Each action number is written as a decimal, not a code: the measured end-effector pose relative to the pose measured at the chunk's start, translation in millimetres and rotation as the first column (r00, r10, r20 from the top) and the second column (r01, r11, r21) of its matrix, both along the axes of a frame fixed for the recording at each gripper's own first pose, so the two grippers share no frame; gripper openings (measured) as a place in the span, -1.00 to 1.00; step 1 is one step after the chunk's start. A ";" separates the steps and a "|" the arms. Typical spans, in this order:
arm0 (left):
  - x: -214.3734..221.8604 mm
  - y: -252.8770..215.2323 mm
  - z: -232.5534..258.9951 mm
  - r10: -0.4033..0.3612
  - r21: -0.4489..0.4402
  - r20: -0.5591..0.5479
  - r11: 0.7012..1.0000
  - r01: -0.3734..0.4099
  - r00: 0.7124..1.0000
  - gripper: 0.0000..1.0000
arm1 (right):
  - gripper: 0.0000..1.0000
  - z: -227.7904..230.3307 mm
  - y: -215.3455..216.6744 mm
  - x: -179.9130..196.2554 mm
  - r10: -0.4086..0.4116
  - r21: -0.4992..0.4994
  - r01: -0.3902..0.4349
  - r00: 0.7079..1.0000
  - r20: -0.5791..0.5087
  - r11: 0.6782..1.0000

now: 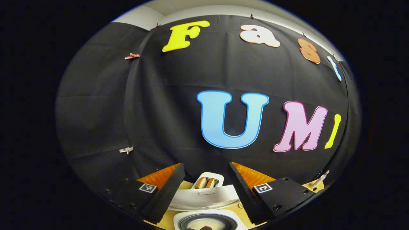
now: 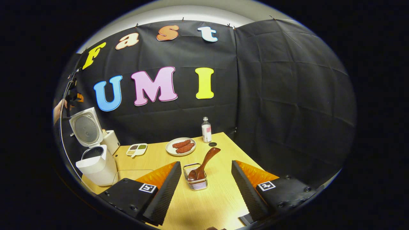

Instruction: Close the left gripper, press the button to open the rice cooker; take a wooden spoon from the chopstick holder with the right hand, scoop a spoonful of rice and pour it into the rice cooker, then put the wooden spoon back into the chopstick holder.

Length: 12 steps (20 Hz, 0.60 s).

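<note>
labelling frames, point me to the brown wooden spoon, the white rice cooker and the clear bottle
brown wooden spoon point(image 2: 207, 161): right gripper view, mid handle
white rice cooker point(image 2: 97, 167): right gripper view, body front
clear bottle point(image 2: 206, 131): right gripper view, label area

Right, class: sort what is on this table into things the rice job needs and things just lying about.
Needed:
rice cooker, lid up
wooden spoon
chopstick holder with the spoon in it
divided dish of grains
right tool, open

Lying about:
plate of sausages
bottle
</note>
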State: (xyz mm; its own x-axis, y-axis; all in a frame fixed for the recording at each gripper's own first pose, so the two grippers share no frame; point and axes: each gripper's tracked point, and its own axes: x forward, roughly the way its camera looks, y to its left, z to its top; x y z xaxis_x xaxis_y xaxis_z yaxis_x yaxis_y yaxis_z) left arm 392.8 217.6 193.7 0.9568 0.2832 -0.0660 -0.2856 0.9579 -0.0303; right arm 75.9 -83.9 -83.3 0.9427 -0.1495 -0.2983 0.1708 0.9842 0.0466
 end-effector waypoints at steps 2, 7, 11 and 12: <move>16.0 7.0 -16.1 0.010 -0.001 -0.050 1.000 -0.010 0.999 0.89 | 0.97 1.0 9.7 -5.0 0.017 -0.011 -0.017 1.000 0.003 1.000; 27.8 6.0 -53.4 0.016 -0.063 -0.162 0.998 -0.027 0.987 0.90 | 0.97 -5.3 29.1 -4.7 0.068 -0.006 -0.068 0.998 -0.011 0.998; 13.9 -1.8 -59.9 0.012 -0.071 -0.186 0.997 -0.026 0.982 0.96 | 0.97 -24.6 42.6 -1.6 0.113 0.039 -0.112 0.993 -0.043 0.993; 4.9 -5.6 -62.6 0.012 -0.078 -0.198 0.997 -0.028 0.980 0.95 | 0.97 -29.5 47.8 -0.9 0.132 0.058 -0.129 0.990 -0.055 0.990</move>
